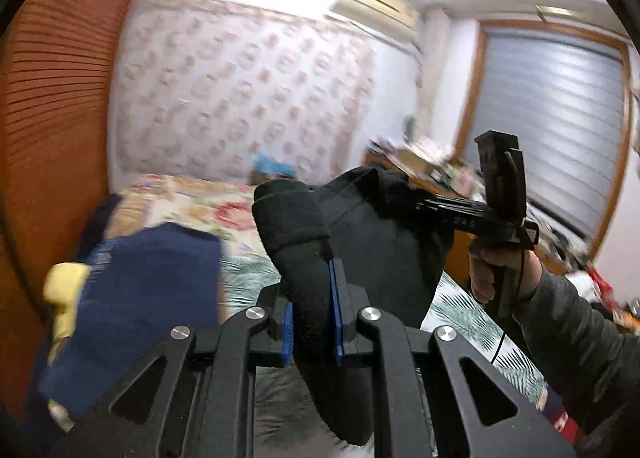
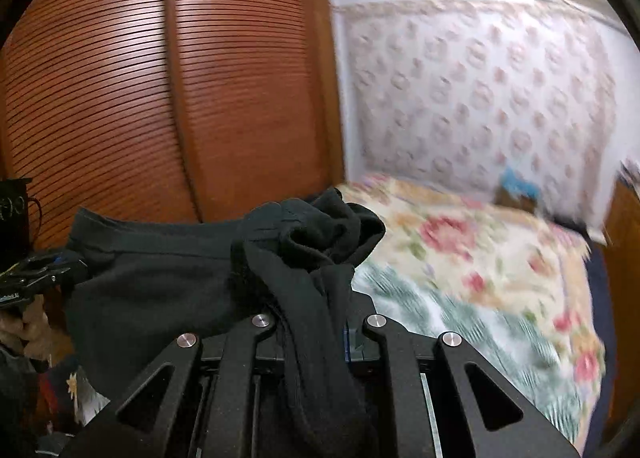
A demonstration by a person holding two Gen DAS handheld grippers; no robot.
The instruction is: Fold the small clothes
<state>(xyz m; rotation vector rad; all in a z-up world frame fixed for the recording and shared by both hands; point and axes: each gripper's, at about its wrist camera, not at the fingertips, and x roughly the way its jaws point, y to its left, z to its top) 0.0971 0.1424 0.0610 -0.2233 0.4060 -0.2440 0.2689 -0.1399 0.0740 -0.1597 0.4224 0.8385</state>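
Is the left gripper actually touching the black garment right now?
Touching. In the left wrist view, the left gripper has both blue pads pressed against a fold of the black garment pinched between them.

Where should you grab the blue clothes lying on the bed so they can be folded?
Probably the blue garment's near edge, coming from above: it lies spread flat on the bed, so an edge lifts easiest. Both hand-held grippers are shut on the black garment now.
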